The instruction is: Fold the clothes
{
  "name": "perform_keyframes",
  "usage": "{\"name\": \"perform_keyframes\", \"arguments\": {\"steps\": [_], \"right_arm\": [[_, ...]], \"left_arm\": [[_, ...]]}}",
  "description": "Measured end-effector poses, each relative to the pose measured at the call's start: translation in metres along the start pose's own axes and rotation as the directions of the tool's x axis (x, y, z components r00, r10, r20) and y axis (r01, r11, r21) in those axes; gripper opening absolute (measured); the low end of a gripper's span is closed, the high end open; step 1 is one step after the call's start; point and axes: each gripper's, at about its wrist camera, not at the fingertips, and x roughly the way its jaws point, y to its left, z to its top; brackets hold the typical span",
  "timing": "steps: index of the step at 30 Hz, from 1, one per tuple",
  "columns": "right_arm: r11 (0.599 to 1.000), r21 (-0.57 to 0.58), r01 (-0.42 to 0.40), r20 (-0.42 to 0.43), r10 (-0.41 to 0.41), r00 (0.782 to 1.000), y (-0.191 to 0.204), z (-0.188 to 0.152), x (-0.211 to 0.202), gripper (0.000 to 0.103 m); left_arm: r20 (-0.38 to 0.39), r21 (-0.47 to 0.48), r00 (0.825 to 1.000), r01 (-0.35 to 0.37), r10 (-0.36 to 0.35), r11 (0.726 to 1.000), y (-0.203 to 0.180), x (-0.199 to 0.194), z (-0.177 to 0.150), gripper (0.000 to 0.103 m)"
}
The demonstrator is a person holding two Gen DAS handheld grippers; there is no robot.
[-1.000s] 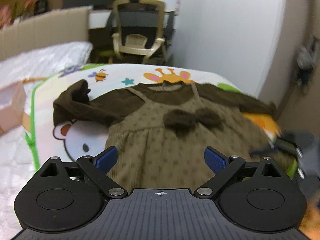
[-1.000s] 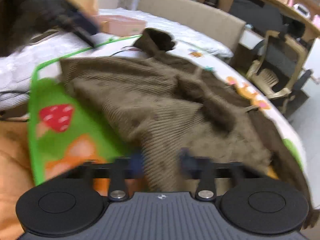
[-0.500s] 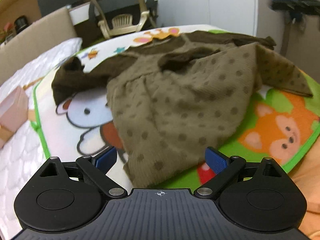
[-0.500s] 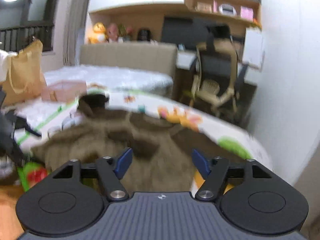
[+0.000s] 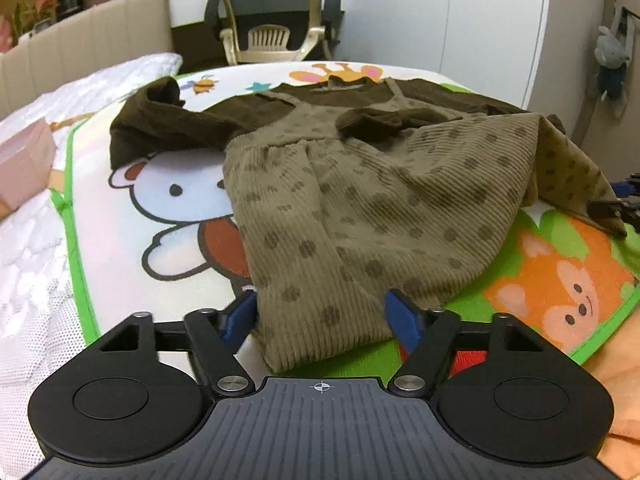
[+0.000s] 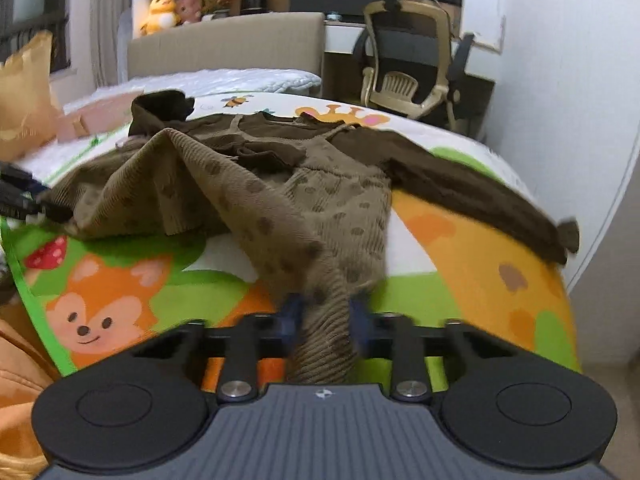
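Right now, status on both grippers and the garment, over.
Left gripper open, straddling hem of olive polka-dot corduroy dress. Right gripper shut on bunched hem corner, fabric lifted. Dress on cartoon-print play mat. Nothing in the way.

left gripper (image 5: 322, 314) jaws apart, straddling dress (image 5: 360, 208) hem | cartoon mat (image 5: 160, 208) beneath

White walls (image 6: 560, 80) — beige chair (image 5: 272, 36)

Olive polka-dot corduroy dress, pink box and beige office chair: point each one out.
Olive polka-dot corduroy dress (image 5: 360, 208), left wrist view, on the skirt front.
Pink box (image 5: 24, 164), left wrist view, on its side wall.
Beige office chair (image 6: 400, 84), right wrist view, on its seat.
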Motion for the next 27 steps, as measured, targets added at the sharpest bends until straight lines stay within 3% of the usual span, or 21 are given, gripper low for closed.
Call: {"name": "perform_keyframes", "arguments": {"steps": [1, 2, 3, 8, 11, 12, 15, 18, 20, 24, 27], "right_arm": [[1.0, -0.011, 0.001, 0.018, -0.001, 1.0, -0.002, 0.006, -0.005, 0.01], [1.0, -0.018, 0.003, 0.04, -0.003, 0.999, -0.004, 0.013, -0.011, 0.01], [1.0, -0.016, 0.002, 0.068, -0.001, 0.998, -0.008, 0.02, -0.02, 0.01], [1.0, -0.013, -0.009, 0.183, 0.012, 0.983, -0.021, 0.046, -0.074, 0.008], [0.999, -0.041, -0.033, 0.173, 0.039, 0.984, -0.022, 0.041, -0.088, 0.009], [0.998, -0.044, -0.037, 0.157, 0.043, 0.987, -0.024, 0.036, -0.088, 0.015], [1.0, -0.004, -0.012, 0.114, 0.012, 0.993, -0.034, 0.023, -0.081, 0.035], [1.0, 0.029, -0.012, 0.101, 0.009, 0.995, -0.039, 0.019, -0.074, 0.037], [0.999, 0.031, -0.028, 0.096, 0.025, 0.995, -0.037, 0.019, -0.068, 0.043], [0.991, 0.012, -0.13, 0.062, 0.129, 0.99, -0.016, 0.019, -0.044, 0.046], [0.966, -0.035, -0.255, 0.004, 0.256, 0.967, 0.015, 0.013, -0.029, 0.046]], "left_arm": [[0.009, 0.007, 1.0, -0.003, 0.003, 1.0, -0.002, -0.001, 0.001, 0.034], [0.015, 0.018, 1.0, -0.009, 0.009, 1.0, -0.004, -0.003, 0.003, 0.022], [0.029, 0.036, 0.999, -0.025, 0.024, 0.999, -0.005, -0.006, 0.007, 0.018], [0.141, 0.011, 0.989, -0.035, 0.033, 0.999, 0.011, -0.052, 0.039, 0.017], [0.17, -0.025, 0.985, -0.014, 0.018, 1.0, 0.02, -0.075, 0.046, 0.018], [0.163, -0.032, 0.987, -0.005, 0.01, 0.999, 0.021, -0.078, 0.045, 0.019], [0.126, -0.057, 0.992, 0.015, -0.008, 0.998, 0.025, -0.08, 0.035, 0.029], [0.096, -0.092, 0.994, 0.056, -0.047, 0.994, 0.032, -0.079, 0.025, 0.044], [0.096, -0.115, 0.993, 0.078, -0.067, 0.99, 0.036, -0.079, 0.024, 0.067], [0.099, -0.127, 0.991, 0.101, -0.089, 0.987, 0.037, -0.074, 0.028, 0.074], [0.065, -0.115, 0.987, 0.154, -0.147, 0.981, 0.025, -0.061, 0.027, 0.075]]}}
